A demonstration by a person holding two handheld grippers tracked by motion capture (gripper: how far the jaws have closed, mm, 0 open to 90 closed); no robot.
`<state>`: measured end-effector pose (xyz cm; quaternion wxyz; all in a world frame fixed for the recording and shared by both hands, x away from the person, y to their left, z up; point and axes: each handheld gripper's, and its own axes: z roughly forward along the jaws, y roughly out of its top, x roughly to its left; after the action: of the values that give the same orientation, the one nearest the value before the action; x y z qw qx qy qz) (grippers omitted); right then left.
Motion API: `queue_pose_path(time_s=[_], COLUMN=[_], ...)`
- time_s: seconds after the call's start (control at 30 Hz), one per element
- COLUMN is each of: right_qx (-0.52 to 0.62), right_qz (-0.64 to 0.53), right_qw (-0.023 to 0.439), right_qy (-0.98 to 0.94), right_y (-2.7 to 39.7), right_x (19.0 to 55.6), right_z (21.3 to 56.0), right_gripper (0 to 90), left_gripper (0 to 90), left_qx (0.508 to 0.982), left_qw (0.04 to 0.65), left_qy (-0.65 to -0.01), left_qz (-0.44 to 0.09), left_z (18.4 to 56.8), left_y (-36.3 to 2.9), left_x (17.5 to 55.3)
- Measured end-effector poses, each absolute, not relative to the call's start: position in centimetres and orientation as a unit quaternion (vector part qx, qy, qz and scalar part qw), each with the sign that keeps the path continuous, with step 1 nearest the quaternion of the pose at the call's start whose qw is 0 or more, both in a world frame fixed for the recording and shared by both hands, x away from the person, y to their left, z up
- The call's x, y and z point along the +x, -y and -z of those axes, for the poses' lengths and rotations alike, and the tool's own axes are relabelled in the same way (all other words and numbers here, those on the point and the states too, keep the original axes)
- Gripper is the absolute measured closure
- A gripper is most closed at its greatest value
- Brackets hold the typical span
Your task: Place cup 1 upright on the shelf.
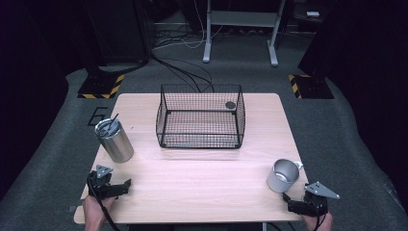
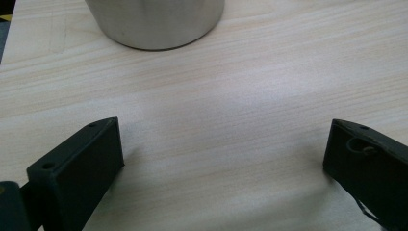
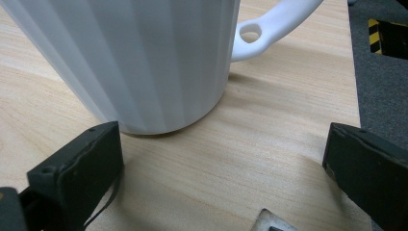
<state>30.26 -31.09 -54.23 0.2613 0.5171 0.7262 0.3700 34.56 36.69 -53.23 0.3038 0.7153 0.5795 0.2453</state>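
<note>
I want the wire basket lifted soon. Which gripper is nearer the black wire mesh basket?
Hard to call; perhaps left. The left gripper sits near-left of the black wire mesh basket, the right gripper near-right; both well short.

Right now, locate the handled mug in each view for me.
High view: mug at lower right, just ahead of the right gripper.
Left gripper view: not in it.
Right gripper view: mug at upper left, handle pointing right.
Shared landmark: wooden table.
</note>
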Motion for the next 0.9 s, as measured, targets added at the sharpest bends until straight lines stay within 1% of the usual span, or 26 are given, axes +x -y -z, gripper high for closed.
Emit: queue_pose_path(time_s=[0.13, 0.6, 0.9], right_qx=[0.517, 0.519, 0.519], right_qz=[-0.369, -0.369, -0.369], right_qw=[0.264, 0.264, 0.264], right_qy=[-0.726, -0.725, -0.725], right_y=[31.1, 31.1, 31.1], right_x=[30.3, 30.3, 30.3], right_z=[54.2, 54.2, 54.2], right_gripper=[0.0, 0.0, 0.1], left_gripper=[0.3, 0.1, 0.2], left_qx=[0.702, 0.707, 0.703], left_qw=[0.301, 0.304, 0.321], left_qy=[-0.592, -0.589, -0.584], left_qz=[-0.255, -0.245, -0.249], left_z=[53.3, 52.9, 50.9], left_y=[-36.4, -36.4, -36.1], left_x=[34.5, 34.3, 34.4])
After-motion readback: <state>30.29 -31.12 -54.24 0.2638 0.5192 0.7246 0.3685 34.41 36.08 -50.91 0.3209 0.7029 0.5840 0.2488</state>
